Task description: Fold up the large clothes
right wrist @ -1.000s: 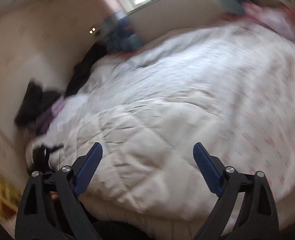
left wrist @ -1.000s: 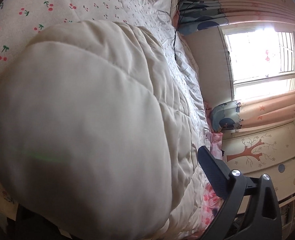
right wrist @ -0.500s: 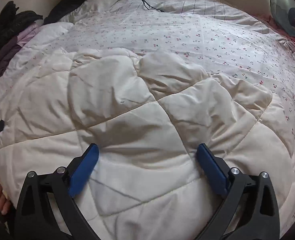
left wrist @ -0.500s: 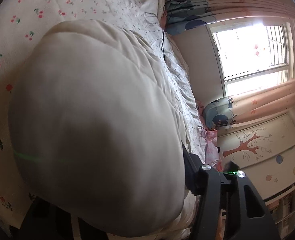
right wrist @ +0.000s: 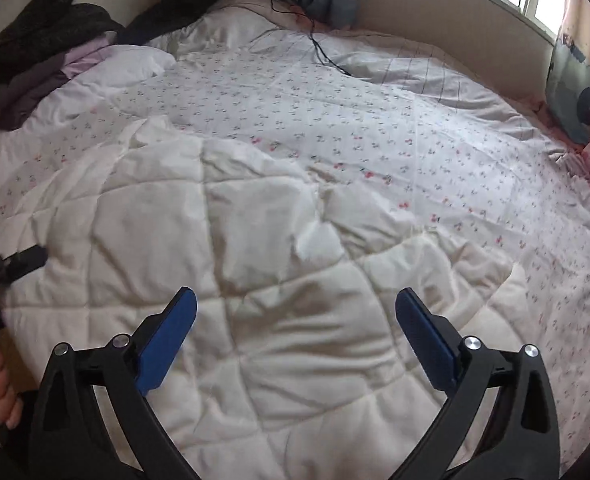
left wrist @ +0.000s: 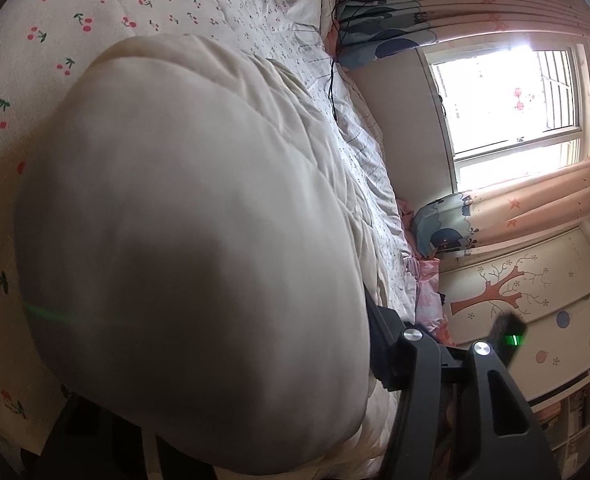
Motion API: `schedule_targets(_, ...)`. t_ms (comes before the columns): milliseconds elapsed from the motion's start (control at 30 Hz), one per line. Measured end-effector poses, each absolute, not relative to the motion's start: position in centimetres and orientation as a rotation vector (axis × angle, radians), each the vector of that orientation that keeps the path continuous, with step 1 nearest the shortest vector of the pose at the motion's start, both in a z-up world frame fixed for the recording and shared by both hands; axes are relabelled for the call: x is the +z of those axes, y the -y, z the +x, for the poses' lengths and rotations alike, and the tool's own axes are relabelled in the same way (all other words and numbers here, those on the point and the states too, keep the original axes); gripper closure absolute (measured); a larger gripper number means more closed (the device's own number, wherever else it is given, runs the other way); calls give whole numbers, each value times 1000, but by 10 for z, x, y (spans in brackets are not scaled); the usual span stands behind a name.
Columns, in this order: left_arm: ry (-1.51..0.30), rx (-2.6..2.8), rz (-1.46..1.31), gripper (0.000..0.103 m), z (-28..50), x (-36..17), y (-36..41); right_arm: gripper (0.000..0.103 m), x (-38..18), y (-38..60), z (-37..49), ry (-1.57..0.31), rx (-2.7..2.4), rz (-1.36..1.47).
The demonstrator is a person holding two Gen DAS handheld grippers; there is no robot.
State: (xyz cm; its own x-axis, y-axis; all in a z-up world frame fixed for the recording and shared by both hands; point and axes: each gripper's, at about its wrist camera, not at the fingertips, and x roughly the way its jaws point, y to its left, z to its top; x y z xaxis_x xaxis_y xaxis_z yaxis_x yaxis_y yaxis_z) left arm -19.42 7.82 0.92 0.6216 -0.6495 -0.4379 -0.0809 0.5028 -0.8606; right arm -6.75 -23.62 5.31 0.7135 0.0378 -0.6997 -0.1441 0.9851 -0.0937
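Clamping cream quilt [left wrist: 199, 248]: left tool [left wrist: 369, 344]; no readable writing.

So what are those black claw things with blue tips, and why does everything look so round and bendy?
They are grabbing tools a person holds, one in each hand, each carrying a wide-angle camera that bends the view. One picture looks along the right gripper: its blue-padded fingers stand wide open above a puffy cream quilted comforter on a cherry-print bed sheet. The other picture is from the left gripper, closed on a thick fold of that comforter, which fills its view. Dark clothes are piled in the bed's corner.
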Motion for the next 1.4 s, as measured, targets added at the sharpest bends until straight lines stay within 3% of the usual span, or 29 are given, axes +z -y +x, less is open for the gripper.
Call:
schedule_targets(167, -857, -413, -997, 47, -191, 9, -78, 6, -2, 245, 9, -970, 86, -77)
schedule_targets(233, -867, -404, -986, 47, -190, 9, -76, 6, 3, 242, 11, -989, 79, -102)
schedule_targets(367, -876, -420, -1045, 45, -188, 1, -83, 6, 36, 243, -44, -871, 151, -86)
schedule_targets(467, -871, -411, -1043, 43, -186, 2, -81, 6, 25, 231, -83, -858, 178, -160)
schedule_targets(567, -887, -397, -1031, 40, -184, 3, -77, 6, -5, 219, -92, -842, 181, -246)
schedule_targets(667, -901, -400, -1066, 40, -185, -2, -82, 6, 10, 229, -88, -893, 185, -158)
schedule_targets(767, -890, -395, -1088, 40, -185, -4, -84, 6, 31, 226, -118, -815, 205, -150)
schedule_targets(867, -891, -367, -1055, 40, -182, -2, -79, 6, 1, 208, -125, -895, 210, -249)
schedule_targets(1033, -890, -367, -1062, 40, -184, -2, -80, 6, 24, 226, -148, -821, 204, -129)
schedule_targets(1133, -885, -346, -1043, 40, -182, 0, -77, 6, 0, 220, -141, -905, 190, -222)
schedule_targets(1300, -877, -347, -1046, 39, -183, 0, -79, 6, 22, 222, -150, -808, 196, -144)
schedule_targets(1400, -876, -334, -1030, 39, -183, 0, -77, 6, 4, 205, -147, -862, 191, -214)
